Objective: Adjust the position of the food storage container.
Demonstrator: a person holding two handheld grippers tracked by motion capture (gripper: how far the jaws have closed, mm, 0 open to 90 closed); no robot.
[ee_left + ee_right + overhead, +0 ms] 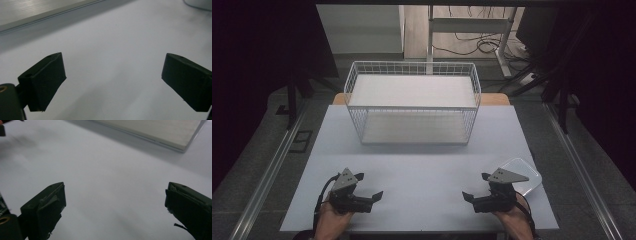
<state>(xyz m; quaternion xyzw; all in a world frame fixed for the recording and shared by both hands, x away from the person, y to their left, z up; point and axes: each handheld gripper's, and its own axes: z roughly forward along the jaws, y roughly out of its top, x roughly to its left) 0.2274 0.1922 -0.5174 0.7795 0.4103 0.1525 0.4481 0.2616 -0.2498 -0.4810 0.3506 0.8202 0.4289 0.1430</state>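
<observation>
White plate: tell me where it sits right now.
In the high view the white plate lies on the table near its right edge, just behind the open right gripper, well in front and right of the wire basket.

Dim overall, dark at the high view's sides, soft shadows and slight blur in both gripper views.

There are no words to read here. No numbers, labels or signs show on the wire basket (412,102).
</observation>
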